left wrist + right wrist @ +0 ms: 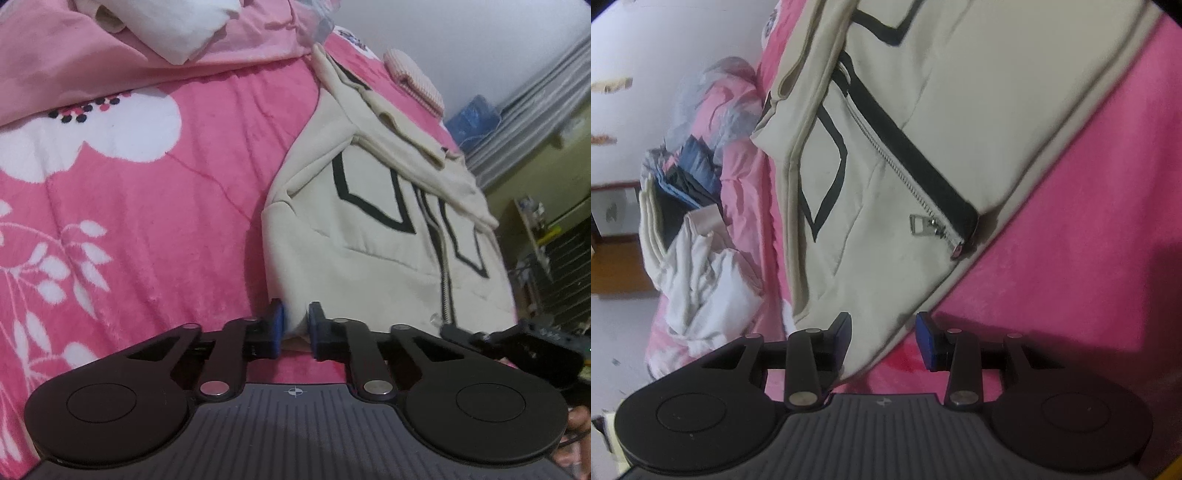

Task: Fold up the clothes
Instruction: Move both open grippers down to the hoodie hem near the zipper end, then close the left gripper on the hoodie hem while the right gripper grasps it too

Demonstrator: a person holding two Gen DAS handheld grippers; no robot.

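Observation:
A cream zip-up jacket (369, 229) with black line patterns lies on the pink bed, its sleeves folded across the front. My left gripper (296, 325) is shut on the jacket's near bottom corner, and cream fabric fills the narrow gap between the blue pads. In the right wrist view the same jacket (923, 110) shows its metal zipper (905, 173) and pull. My right gripper (882, 336) is open, its fingers standing on either side of the jacket's hem edge without pinching it. The right gripper's body (517, 339) also shows at the hem in the left wrist view.
A pink floral blanket (166, 221) covers the bed. A heap of white and blue clothes (694, 221) lies at the far side, with white garments (184, 26) near a pink quilt. A checked pillow (413, 77) sits beyond the jacket. Shelves (535, 229) stand past the bed's edge.

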